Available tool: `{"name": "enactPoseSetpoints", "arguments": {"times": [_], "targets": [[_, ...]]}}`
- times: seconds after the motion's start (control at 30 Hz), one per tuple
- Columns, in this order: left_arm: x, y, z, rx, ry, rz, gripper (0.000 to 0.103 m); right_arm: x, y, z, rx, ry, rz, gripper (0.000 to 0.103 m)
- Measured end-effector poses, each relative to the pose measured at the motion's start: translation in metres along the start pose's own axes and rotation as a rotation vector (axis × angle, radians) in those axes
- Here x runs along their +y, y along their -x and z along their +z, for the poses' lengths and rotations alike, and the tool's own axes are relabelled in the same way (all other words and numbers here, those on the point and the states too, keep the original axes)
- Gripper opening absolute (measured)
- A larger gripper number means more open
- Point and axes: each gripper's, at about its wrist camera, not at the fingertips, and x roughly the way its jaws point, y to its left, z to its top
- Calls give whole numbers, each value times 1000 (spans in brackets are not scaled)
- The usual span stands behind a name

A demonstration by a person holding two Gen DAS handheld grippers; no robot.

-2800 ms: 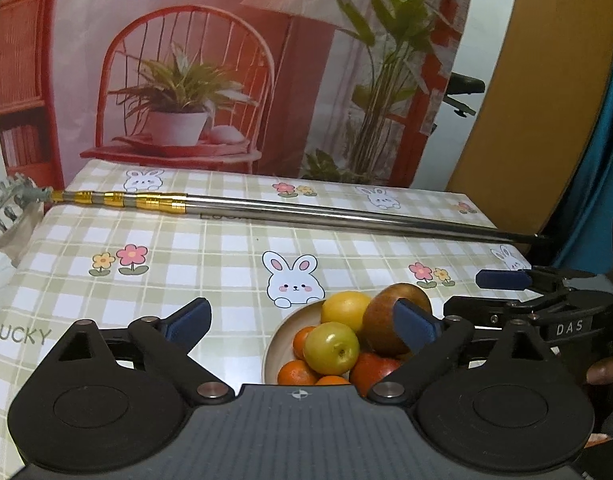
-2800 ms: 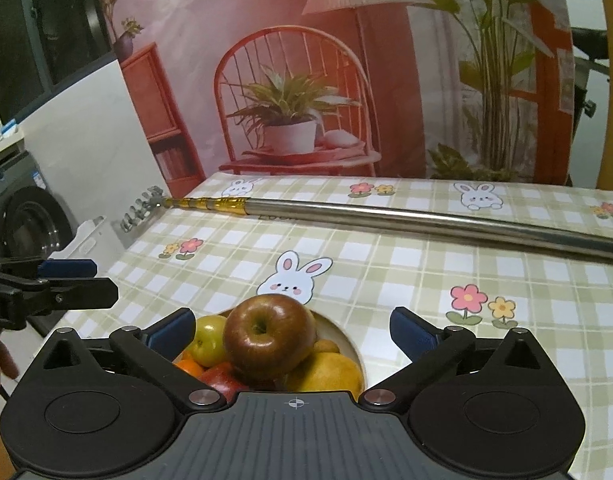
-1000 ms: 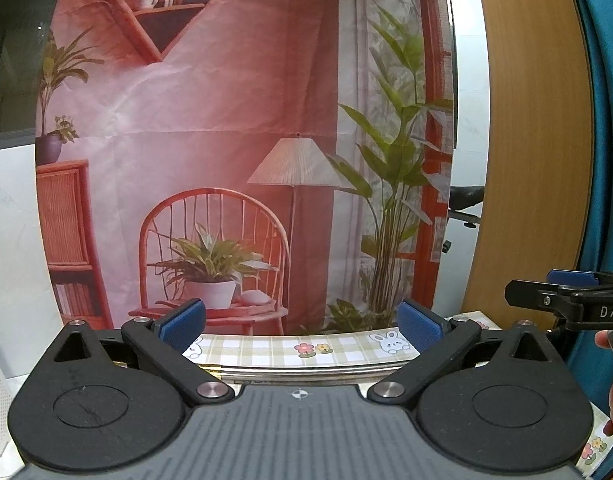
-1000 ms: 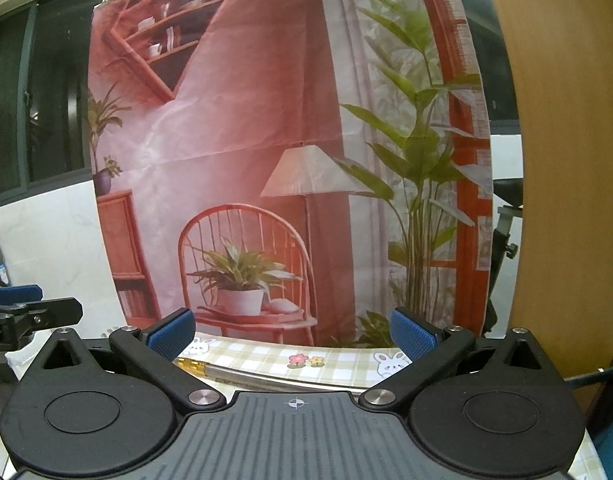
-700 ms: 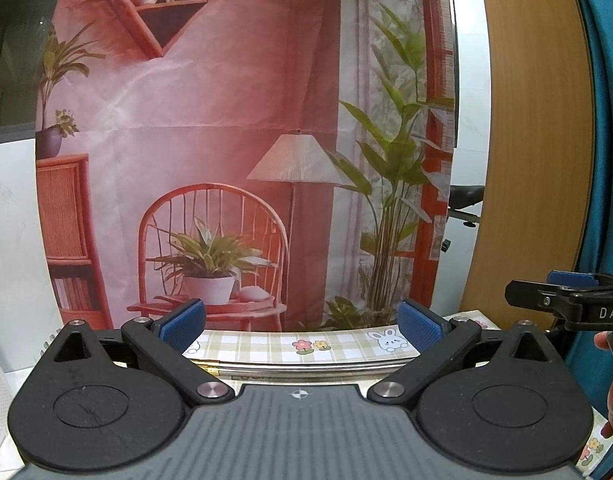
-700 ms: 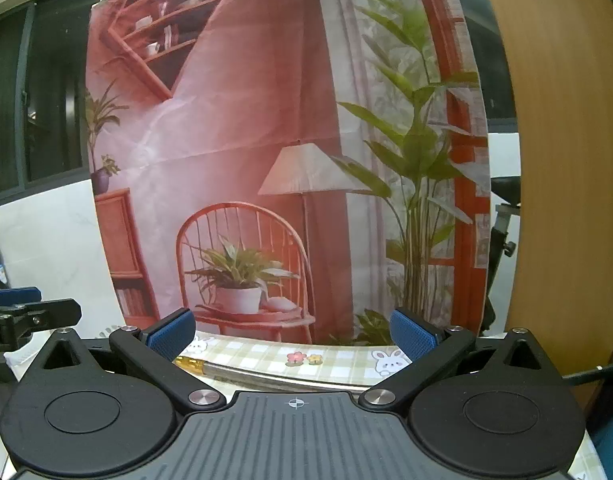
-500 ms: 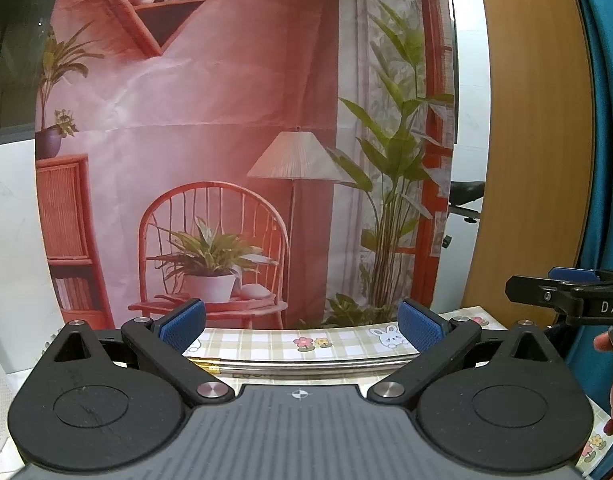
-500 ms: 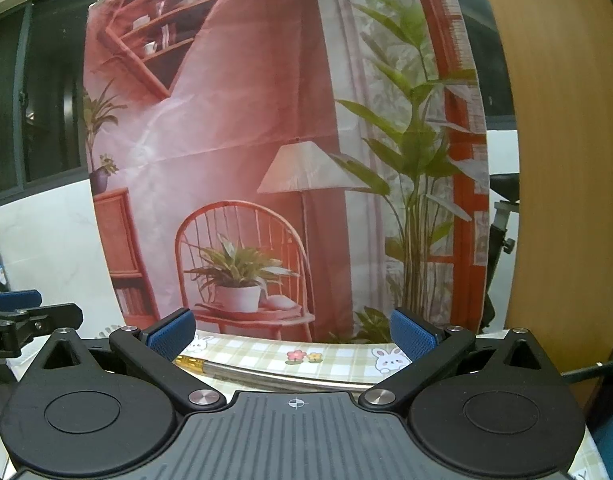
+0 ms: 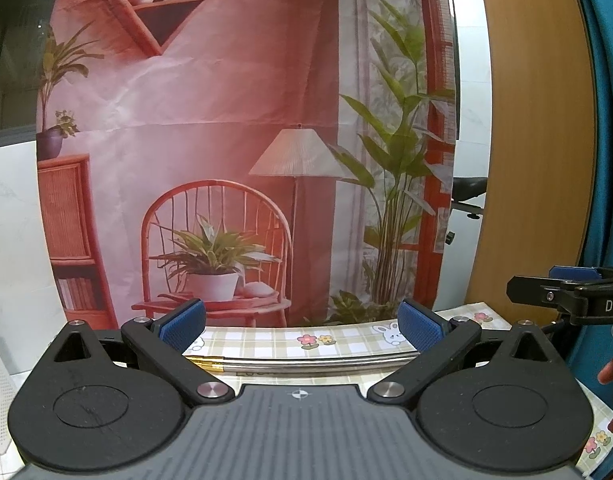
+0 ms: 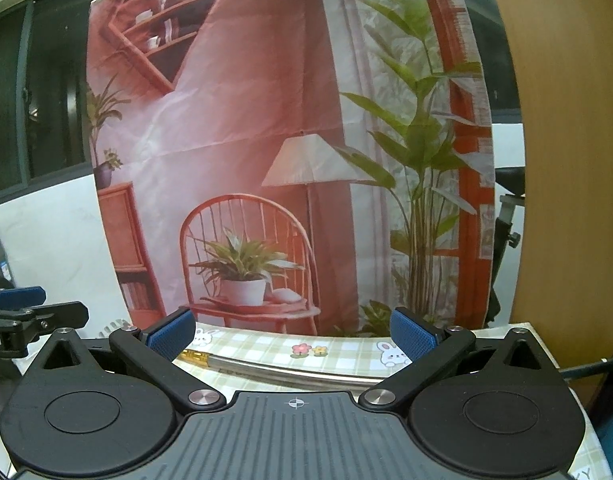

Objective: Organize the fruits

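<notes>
The left gripper (image 9: 301, 326), black with blue ribbed pads, is spread wide with nothing between its fingers, raised and facing a printed pink-and-red backdrop (image 9: 226, 100) showing a wicker chair, a potted plant and a lamp. The right gripper (image 10: 291, 335), of the same make, is likewise released and empty, facing the same backdrop. Below the backdrop, only the far strip of the green-checked tablecloth with bunny and flower prints (image 9: 338, 338) shows between the fingers. A long silver metal rod with a gold-banded end (image 9: 306, 363) lies across that cloth, in front of the backdrop. The fruits are not visible in either view, so their place cannot be told. A wooden panel (image 9: 534, 140) stands right of the backdrop
</notes>
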Motion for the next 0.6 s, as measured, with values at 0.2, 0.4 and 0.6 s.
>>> {"name": "enactPoseSetpoints", "arguments": {"times": [0.2,0.4,0.6], "targets": [[0,-1,1,-3,-6,2,103,-2,2,1,-15,-5,-6,103],[0,0,1,-6,-7,0,103,-2,3,1,-17,-4,-7,103],[0,1,2,-7,-7,0,103,0,5,1,-18,-1,-5,103]]}}
